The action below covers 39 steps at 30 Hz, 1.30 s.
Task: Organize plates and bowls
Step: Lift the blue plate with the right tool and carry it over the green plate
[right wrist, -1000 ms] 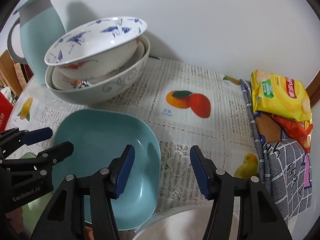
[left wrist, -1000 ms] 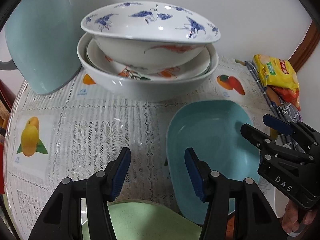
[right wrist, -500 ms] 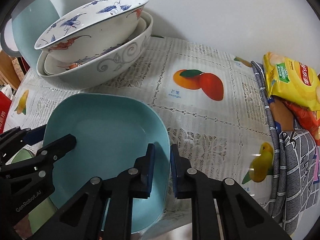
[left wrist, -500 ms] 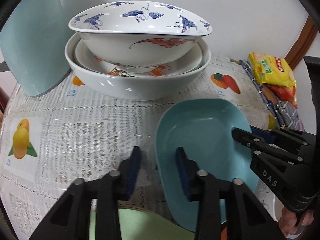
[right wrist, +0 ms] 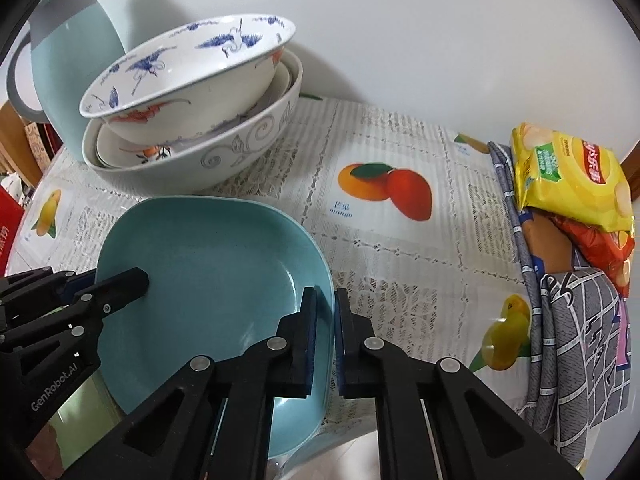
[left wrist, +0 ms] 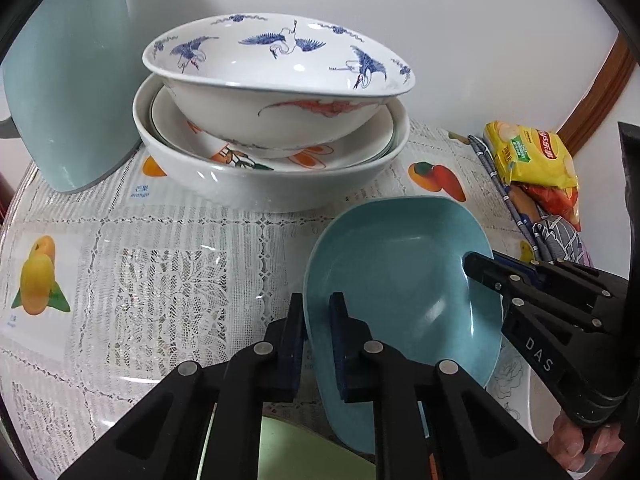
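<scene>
A teal squarish plate [left wrist: 400,276] [right wrist: 208,256] is held off the lace tablecloth between both grippers. My left gripper [left wrist: 316,312] is shut on its left rim; it also shows in the right wrist view [right wrist: 120,280]. My right gripper [right wrist: 326,304] is shut on its right rim; it also shows in the left wrist view [left wrist: 480,264]. Behind stands a stack: a white bowl with blue cranes [left wrist: 280,80] [right wrist: 188,76] sits on a plate [left wrist: 360,148] inside a large white bowl [left wrist: 272,184] [right wrist: 224,152].
A pale blue thermos jug [left wrist: 68,80] [right wrist: 72,68] stands left of the stack. Snack packets [left wrist: 528,152] [right wrist: 572,176] lie on a checked cloth [right wrist: 576,332] at the right. A green plate [left wrist: 304,452] and a white plate [left wrist: 516,396] lie below near the table's front edge.
Both grippers went from open to shut on the teal plate's opposite rims. The plate has since risen and tilted off the tablecloth.
</scene>
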{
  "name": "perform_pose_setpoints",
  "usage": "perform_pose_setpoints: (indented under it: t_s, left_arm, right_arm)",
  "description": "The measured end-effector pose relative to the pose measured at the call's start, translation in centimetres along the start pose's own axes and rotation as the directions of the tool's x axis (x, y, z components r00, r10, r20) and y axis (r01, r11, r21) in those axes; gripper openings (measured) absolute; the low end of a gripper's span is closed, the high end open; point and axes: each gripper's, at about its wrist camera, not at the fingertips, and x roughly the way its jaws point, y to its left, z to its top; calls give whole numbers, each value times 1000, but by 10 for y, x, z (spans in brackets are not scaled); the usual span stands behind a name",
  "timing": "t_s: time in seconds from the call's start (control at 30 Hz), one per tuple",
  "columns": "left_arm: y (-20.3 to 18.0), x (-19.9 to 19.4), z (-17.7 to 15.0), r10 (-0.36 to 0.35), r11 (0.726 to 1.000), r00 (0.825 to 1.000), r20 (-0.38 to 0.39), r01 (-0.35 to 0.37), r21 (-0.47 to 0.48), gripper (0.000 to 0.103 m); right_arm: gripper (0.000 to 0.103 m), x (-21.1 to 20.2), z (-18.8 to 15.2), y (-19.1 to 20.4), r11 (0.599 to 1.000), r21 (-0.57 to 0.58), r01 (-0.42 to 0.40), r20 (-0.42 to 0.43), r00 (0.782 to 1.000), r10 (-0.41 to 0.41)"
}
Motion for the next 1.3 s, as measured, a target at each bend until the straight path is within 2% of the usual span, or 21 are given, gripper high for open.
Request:
perform_pose_setpoints:
  t_s: [0.37,0.97,1.3]
  left_arm:
    - [-4,-26,4,7,1000,999,46,-8,20,10]
    - [-2,-77,9,6,1000,993,116,-6,4,9]
    - [-8,-116,-8,4,1000,989,149,-5,6,9]
  right_arm:
    - [7,-33,2,-5,1000,26,-16,88,996,13]
    - [6,-81,3,-2,995,77,-70,174,983,56]
    - [6,-123,-8,9,996,68,-62,209,977,47]
